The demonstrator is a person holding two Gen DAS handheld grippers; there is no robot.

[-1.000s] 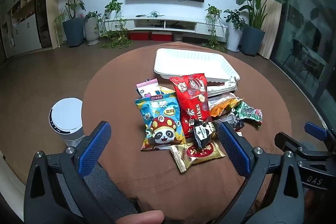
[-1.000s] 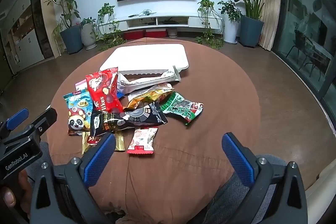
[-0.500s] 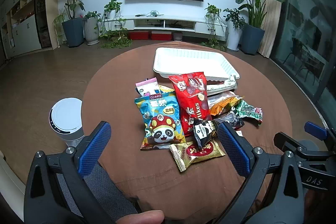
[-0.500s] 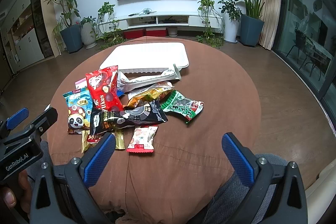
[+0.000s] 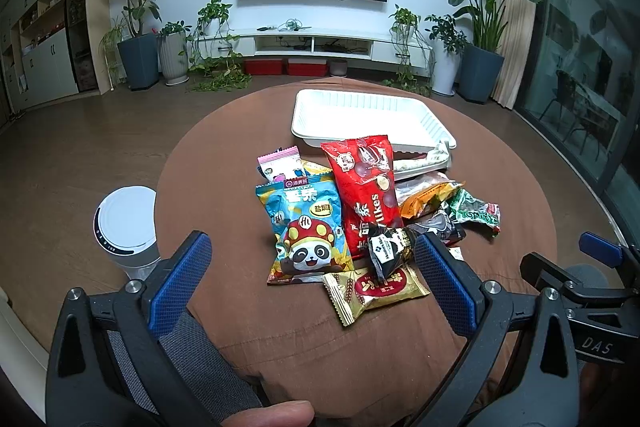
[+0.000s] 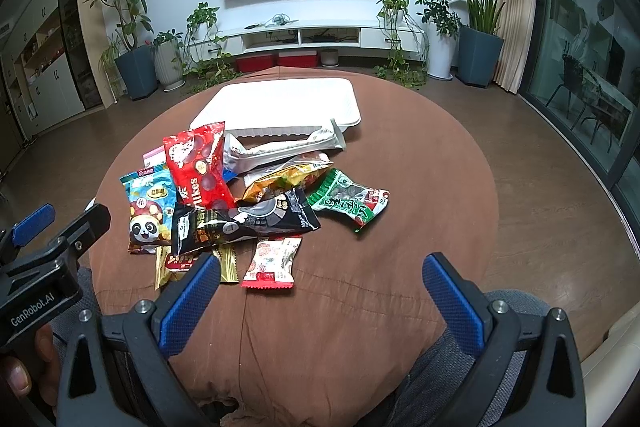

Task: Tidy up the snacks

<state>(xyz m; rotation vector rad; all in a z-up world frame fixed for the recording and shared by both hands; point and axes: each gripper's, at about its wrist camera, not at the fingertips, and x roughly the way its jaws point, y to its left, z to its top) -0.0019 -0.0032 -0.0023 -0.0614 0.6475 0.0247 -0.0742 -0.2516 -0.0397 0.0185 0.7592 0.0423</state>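
Currently held, two tools: left gripper [image 5: 312,279], jaws spread wide and holding nothing; right gripper [image 6: 320,293], jaws likewise wide apart and holding nothing. Both hang over the near edge of the round, brown-covered desk [image 6: 420,155], short of the snacks.

Receptacle: one white tray [image 5: 360,117] at the far side of the desk, with nothing in it as far as can be seen.

Snacks, heaped between tray and grippers, none yet in the tray:
- blue panda packet [image 5: 306,231], left of the heap, lying flat;
- red packet [image 5: 366,193], just right of the panda packet, its top end near the tray's front rim;
- pink sachet [image 5: 280,167], partly under the panda packet;
- gold packet [image 5: 374,287], nearest the left gripper;
- black packet [image 6: 244,223], lying across the gold one;
- small red-and-white packet [image 6: 272,261], nearest the right gripper, its top edge under the black packet;
- orange packet [image 6: 288,179], mid-heap;
- green packet [image 6: 348,201], right of the heap and clear of most others;
- long silver-white packet [image 6: 288,147], against the tray's front wall.

Step judged: opening stage, choice of first item. Next move would call for lowering one gripper onto an unobstructed packet, such as the green one, then closing on an edge without dragging its neighbours.
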